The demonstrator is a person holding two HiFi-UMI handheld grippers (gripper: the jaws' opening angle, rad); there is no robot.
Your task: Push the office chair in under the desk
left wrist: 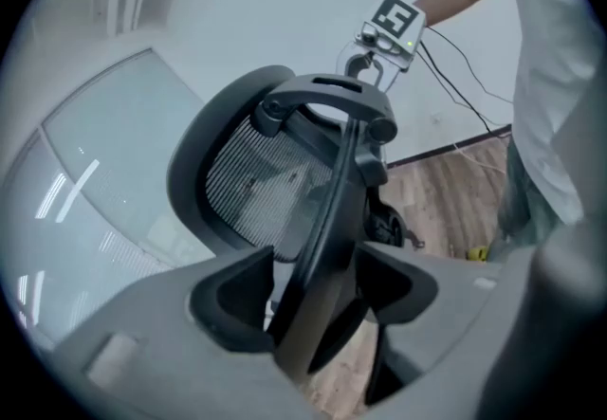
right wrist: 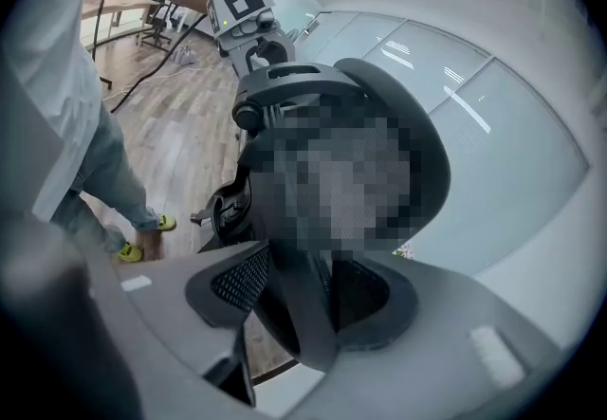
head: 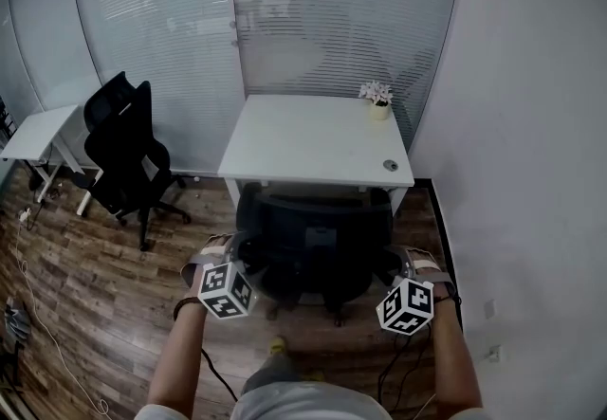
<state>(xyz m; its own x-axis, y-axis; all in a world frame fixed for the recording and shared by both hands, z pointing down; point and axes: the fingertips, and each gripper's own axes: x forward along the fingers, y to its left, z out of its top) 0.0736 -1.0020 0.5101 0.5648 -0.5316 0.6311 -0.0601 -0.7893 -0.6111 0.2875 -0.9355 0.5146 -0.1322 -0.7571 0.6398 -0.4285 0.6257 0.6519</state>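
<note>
Wood floor and a glass wall are framing the head view. The desk is standing against the glass, and the chair is sitting right at its near edge. The seat seems to be starting under the top, while the back is facing me and not yet in. I am holding the left gripper and the right gripper at the two sides of the back. A second chair is standing well apart on the left, and a plant is sitting on the desk's far right corner. A cable is trailing across the boards near my feet.

Looking through the left gripper view, the back's rim is running between my jaws. They are standing wide apart and, as far as I can judge, not pressing on it.

Looking through the right gripper view, the opposite rim is filling the gap between the jaws, which are looking clamped on it.

With only one side gripped, I am risking an uneven push. The chair could swivel or roll crooked, sending an arm or the base into a desk leg or toward the right wall. The loose left jaws could also slide off the rim. The cable could snag a caster if I am stepping forward carelessly.
</note>
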